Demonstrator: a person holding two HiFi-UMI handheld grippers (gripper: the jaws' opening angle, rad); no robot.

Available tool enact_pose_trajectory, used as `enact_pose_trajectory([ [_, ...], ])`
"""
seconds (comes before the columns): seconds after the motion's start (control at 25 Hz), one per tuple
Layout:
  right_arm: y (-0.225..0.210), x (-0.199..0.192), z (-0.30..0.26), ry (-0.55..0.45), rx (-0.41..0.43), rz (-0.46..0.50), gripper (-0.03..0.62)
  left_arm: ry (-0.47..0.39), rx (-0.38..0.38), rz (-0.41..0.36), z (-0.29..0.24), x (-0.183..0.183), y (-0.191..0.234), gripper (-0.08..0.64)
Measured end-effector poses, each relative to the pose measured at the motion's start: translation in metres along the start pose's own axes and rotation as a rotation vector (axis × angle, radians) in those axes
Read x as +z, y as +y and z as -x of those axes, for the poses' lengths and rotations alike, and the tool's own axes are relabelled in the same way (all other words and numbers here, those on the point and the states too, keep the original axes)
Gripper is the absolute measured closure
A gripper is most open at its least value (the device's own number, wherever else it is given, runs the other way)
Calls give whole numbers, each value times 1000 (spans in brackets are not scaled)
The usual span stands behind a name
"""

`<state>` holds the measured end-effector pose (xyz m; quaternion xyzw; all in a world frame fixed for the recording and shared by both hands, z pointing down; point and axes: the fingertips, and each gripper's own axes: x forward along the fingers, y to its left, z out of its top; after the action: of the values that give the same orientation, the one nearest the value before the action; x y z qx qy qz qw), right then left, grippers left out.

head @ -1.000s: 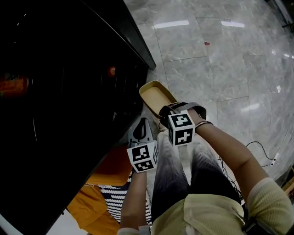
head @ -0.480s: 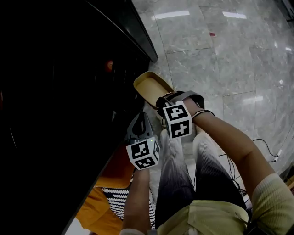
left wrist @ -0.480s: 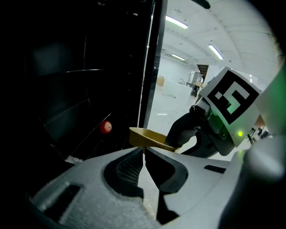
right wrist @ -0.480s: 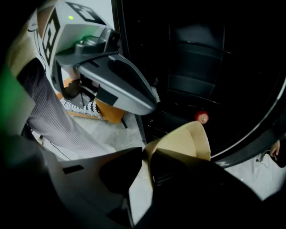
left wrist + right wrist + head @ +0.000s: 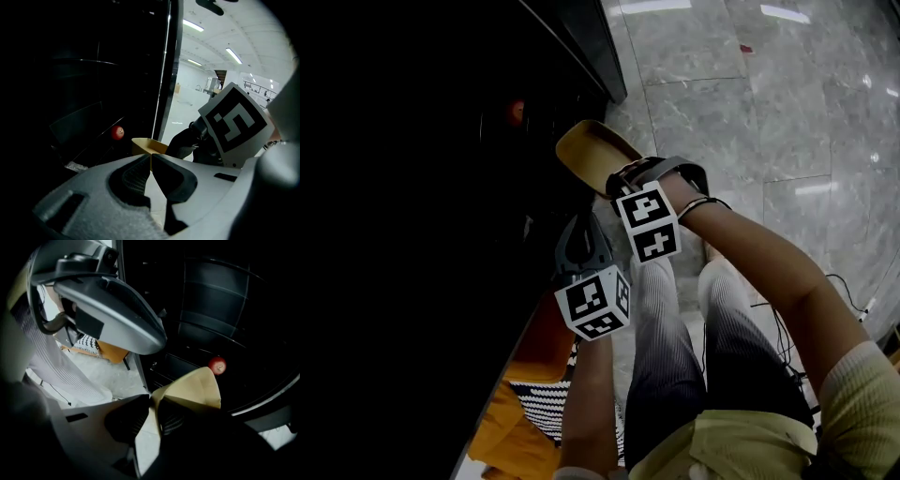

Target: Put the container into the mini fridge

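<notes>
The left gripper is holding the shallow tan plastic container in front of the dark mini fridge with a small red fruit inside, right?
Not quite. The right gripper is clamped on the shallow tan plastic container, as the right gripper view shows; the left gripper is shut and empty. The dark mini fridge and small red fruit are as you say.

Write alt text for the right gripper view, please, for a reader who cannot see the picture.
The right gripper is closed on the rim of a tan container, held in front of the dark, open mini fridge. A small red round object sits inside it.
</notes>
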<state>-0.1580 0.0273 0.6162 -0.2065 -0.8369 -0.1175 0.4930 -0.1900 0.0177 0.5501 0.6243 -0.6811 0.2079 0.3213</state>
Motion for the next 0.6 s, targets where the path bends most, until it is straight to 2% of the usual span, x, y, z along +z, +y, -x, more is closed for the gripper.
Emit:
enact_pose_trajectory([
  [0.6,-24,-11,-53,71,-16,192,525,-5,53,164,-27,-19,24,525],
])
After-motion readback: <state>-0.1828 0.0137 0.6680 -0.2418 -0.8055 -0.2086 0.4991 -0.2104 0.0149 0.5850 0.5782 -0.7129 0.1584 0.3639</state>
